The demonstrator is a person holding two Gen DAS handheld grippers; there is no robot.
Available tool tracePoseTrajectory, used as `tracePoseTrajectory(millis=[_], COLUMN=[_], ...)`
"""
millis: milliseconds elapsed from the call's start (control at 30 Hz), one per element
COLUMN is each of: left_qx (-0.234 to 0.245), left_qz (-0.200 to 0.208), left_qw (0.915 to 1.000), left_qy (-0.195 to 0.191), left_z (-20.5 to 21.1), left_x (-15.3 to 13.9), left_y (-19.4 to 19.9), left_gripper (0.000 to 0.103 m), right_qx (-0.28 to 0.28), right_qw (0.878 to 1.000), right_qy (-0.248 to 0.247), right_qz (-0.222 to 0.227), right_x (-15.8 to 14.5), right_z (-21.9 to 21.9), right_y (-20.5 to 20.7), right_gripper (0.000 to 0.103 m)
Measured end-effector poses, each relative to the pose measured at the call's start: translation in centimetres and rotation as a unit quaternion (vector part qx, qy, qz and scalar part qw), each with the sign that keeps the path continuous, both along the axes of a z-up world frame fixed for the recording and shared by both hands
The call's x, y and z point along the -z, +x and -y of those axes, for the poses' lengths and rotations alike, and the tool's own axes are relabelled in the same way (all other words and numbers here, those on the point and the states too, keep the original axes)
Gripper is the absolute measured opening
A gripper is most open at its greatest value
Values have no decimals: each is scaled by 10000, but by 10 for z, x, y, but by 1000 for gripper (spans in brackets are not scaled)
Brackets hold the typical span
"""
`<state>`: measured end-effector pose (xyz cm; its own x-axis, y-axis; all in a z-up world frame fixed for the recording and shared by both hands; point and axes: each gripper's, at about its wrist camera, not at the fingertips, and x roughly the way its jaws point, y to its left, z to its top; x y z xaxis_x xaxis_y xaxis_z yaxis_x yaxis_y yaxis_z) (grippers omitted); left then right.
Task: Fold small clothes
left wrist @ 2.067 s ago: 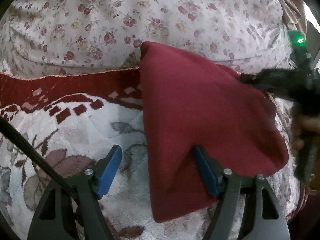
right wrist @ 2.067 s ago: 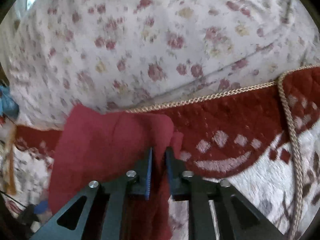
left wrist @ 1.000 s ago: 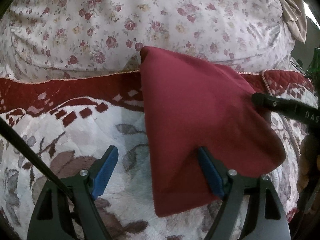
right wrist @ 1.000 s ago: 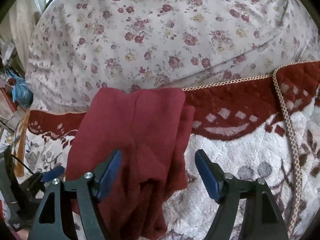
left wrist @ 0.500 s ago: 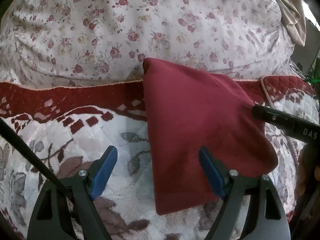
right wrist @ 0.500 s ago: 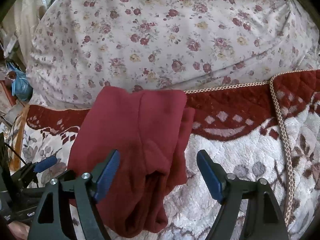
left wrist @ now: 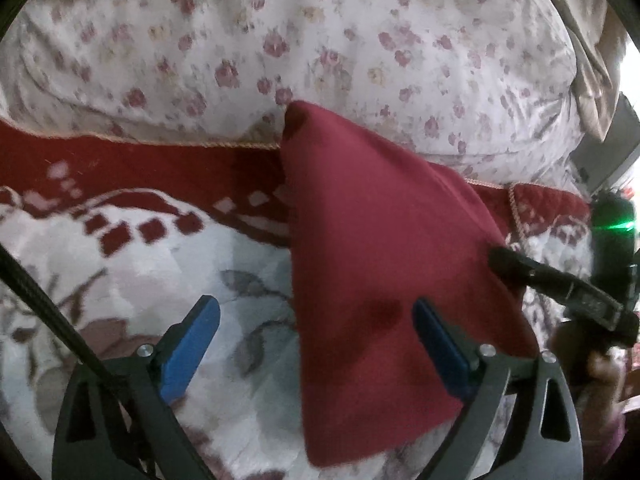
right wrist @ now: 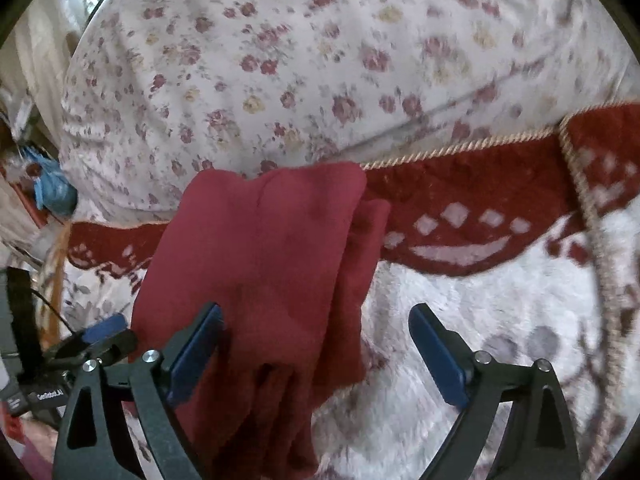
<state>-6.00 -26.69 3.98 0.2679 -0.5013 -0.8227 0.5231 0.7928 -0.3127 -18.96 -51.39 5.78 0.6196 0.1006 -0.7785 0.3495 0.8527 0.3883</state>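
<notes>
A dark red garment (left wrist: 380, 264) lies folded on the red-and-white blanket (left wrist: 120, 248), its far corner touching the floral pillow. My left gripper (left wrist: 316, 344) is open and empty, its right finger beside the cloth's near edge. In the right wrist view the same garment (right wrist: 260, 264) shows stacked folded layers. My right gripper (right wrist: 316, 344) is open and empty, its jaws standing over the cloth's near right edge. The right gripper's finger (left wrist: 560, 284) shows at the cloth's right edge in the left wrist view.
A large floral pillow (left wrist: 320, 40) fills the back. The blanket has a gold cord border (right wrist: 460, 148). A black cable (left wrist: 48, 312) crosses the lower left. Clutter and a blue object (right wrist: 52, 192) lie off the left edge.
The right gripper opened and let go of the garment about two seconds ago. Both grippers have since drawn back slightly; the cloth lies still.
</notes>
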Motion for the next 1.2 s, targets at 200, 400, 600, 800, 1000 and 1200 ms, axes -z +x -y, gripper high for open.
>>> tracePoseTrajectory(millis=[200,400,600,800,1000,1200], left_qx=[273,458,709,758,625,247], left_qz=[-310,-563,-354,-265,-159,-214], left_qw=[9988,9963,9960,9954,9977,9992], left_qy=[-261,-466,-424,-529,-195,229], left_z=[21,33,23,-30,-82,-106], left_x=[19,25,-5,-56,-60,-15], left_y=[14,22,6,-31,-86,-119], left_gripper=[99,75,51,51,52,60], right_qx=[-229,-521,-701,-980,-1405,-1481], right_qw=[9978,9954,9944,9898,9849,9881], right_qy=[571,688,490,786,860,378], right_qz=[227,409,618,668,531,-153], right_x=[34,38,5,-33,-45,-3], right_z=[16,6,-14,-48,-101,-136], right_y=[21,39,32,1,-38,-57], right_gripper=[99,77,46,46,46,65])
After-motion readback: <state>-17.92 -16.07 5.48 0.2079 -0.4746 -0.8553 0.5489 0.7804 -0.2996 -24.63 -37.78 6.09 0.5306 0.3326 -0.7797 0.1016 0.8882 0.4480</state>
